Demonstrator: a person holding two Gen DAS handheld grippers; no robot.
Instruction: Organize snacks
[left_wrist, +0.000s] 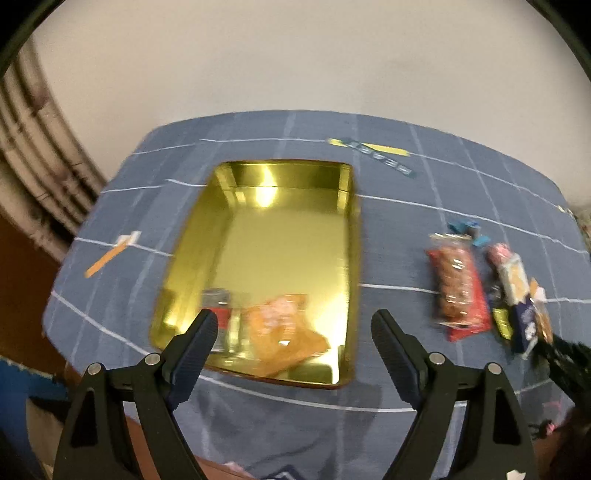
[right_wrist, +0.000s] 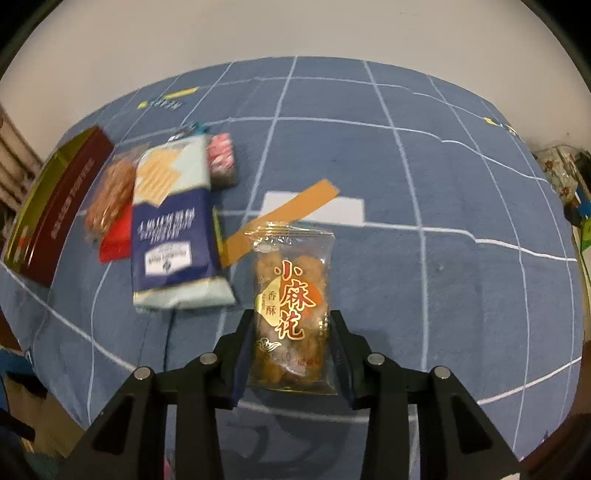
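Note:
A gold-lined tin box (left_wrist: 354, 236) lies open on the blue checked cloth; its dark red outer wall shows in the right wrist view (right_wrist: 62, 206). An orange snack packet (left_wrist: 284, 332) and a small red and silver packet (left_wrist: 223, 321) lie in its near end. My left gripper (left_wrist: 295, 332) is open and empty above the box's near end. My right gripper (right_wrist: 291, 339) is shut on a clear packet of fried twists (right_wrist: 291, 306) with red and gold characters, held above the cloth. A blue and white cracker pack (right_wrist: 173, 225), a red packet (right_wrist: 110, 206) and a pink packet (right_wrist: 221, 158) lie beside the box.
The snack pile also shows right of the box in the left wrist view (left_wrist: 461, 291). Orange tape (right_wrist: 280, 221) and a white patch (right_wrist: 343, 210) mark the cloth. A yellow label (left_wrist: 369, 147) lies at the far edge. Clutter (right_wrist: 565, 177) sits at the table's right end.

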